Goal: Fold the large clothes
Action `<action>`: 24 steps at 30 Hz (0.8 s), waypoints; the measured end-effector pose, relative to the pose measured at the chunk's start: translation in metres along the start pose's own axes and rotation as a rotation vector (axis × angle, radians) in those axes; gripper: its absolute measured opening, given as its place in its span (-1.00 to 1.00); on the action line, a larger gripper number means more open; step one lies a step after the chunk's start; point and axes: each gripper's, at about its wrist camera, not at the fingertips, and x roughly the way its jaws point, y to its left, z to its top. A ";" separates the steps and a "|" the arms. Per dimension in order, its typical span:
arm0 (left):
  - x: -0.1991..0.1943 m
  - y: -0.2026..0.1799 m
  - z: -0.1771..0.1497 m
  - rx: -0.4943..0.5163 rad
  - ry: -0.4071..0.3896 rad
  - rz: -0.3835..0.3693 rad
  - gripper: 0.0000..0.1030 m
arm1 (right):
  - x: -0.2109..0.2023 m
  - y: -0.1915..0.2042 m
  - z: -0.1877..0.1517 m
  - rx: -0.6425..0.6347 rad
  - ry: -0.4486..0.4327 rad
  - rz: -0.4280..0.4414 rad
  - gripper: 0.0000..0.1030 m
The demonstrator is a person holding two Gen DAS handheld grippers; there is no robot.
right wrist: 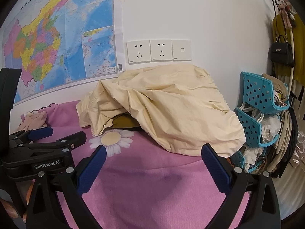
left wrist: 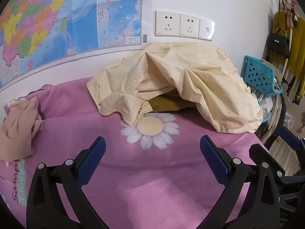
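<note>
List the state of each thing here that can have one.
Left claw: open, empty, above the pink sheet.
Right claw: open, empty.
Cream garment: crumpled, unfolded, draped over an olive item.
Peach garment: bunched up.
Blue baskets: stuffed full.
</note>
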 end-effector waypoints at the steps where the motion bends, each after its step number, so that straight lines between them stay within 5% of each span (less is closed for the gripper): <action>1: 0.000 0.000 0.001 0.000 -0.002 0.000 0.89 | 0.000 0.000 0.000 0.000 0.000 -0.001 0.88; 24: -0.003 0.000 0.000 -0.008 -0.017 0.007 0.89 | 0.001 0.001 -0.001 -0.003 -0.003 0.002 0.88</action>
